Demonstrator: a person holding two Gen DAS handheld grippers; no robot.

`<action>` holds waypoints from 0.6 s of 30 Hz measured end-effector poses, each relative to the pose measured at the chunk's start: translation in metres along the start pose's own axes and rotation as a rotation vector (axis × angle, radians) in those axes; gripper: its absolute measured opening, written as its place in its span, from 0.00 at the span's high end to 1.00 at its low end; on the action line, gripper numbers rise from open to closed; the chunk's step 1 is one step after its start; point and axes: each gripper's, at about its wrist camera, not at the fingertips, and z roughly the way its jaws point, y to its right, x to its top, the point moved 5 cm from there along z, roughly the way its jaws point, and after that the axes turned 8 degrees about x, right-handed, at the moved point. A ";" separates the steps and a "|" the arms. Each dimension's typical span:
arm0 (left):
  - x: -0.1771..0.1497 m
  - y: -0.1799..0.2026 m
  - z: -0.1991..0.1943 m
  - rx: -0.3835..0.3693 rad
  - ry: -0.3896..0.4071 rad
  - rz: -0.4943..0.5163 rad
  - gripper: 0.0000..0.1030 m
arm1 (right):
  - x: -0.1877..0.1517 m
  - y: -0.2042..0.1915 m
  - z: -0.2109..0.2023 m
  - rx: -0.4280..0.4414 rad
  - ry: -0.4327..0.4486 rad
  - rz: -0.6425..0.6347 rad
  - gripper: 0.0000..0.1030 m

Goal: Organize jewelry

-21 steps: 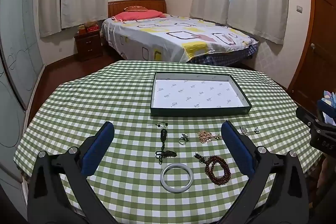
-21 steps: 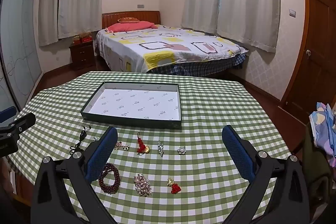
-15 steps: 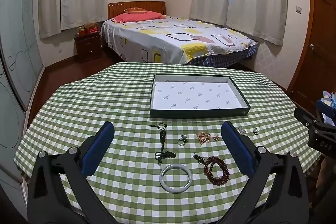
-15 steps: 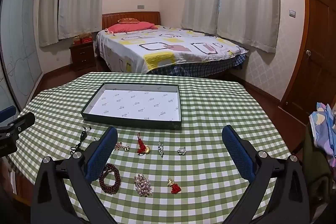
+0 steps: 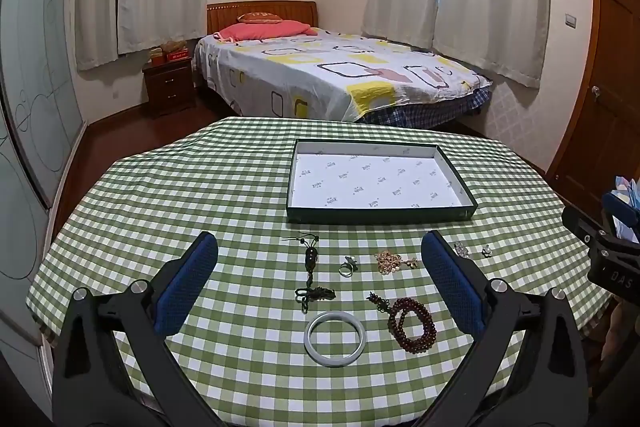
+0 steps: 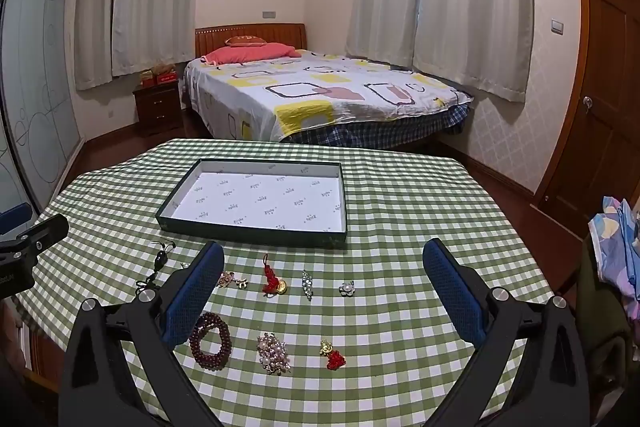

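across the left wrist view, the left gripper is hovering over the green checked table with its blue pads spread wide apart and nothing between them. the dark-walled tray is sitting further back with only its white lining showing. nearer, a pale bangle is lying flat, with a dark cord pendant just behind it, a small ring and a gold chain cluster in the row beyond, and a dark red bead bracelet beside the bangle. the bangle is looking stiff, smooth and probably brittle, so gripping it across one side of the rim, gently, seems safest. the pendant is soft cord and will dangle; its bead looks the best place to pinch.

over in the right wrist view, the right gripper is likewise hanging with pads wide apart, holding nothing. between them a red tassel charm, a slim crystal brooch and a pearl flower piece are lying in a row in front of the tray, and nearer the camera a pearl cluster brooch and a second red charm are resting well apart. all are looking light. the brooches are likely stiff but delicate, best taken across the body; the tassels are limp, so pinching the gold bead end should be holding better.
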 end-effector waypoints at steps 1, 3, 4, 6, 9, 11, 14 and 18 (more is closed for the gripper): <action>0.000 0.000 0.000 0.000 -0.002 0.000 0.04 | 0.000 0.000 0.000 0.000 0.000 0.000 0.06; 0.000 0.000 0.001 0.000 -0.006 -0.002 0.04 | 0.000 0.000 -0.001 0.002 -0.002 0.001 0.06; 0.000 -0.001 0.001 -0.001 -0.007 -0.004 0.04 | 0.001 0.000 -0.001 0.002 -0.002 0.000 0.06; 0.000 -0.001 0.001 0.000 -0.006 -0.006 0.04 | 0.000 0.001 -0.001 0.002 -0.002 0.000 0.06; 0.000 -0.001 0.001 0.000 -0.006 -0.006 0.04 | 0.000 0.000 -0.001 0.003 -0.002 0.000 0.06; 0.000 -0.002 0.001 0.000 -0.007 -0.007 0.04 | 0.000 0.000 -0.001 0.001 -0.002 0.000 0.06; 0.000 -0.001 0.001 0.001 -0.008 -0.007 0.04 | 0.000 0.000 0.000 0.002 -0.002 0.000 0.06; -0.001 -0.002 0.001 0.002 -0.008 -0.008 0.04 | 0.001 0.000 0.000 0.002 -0.003 -0.001 0.06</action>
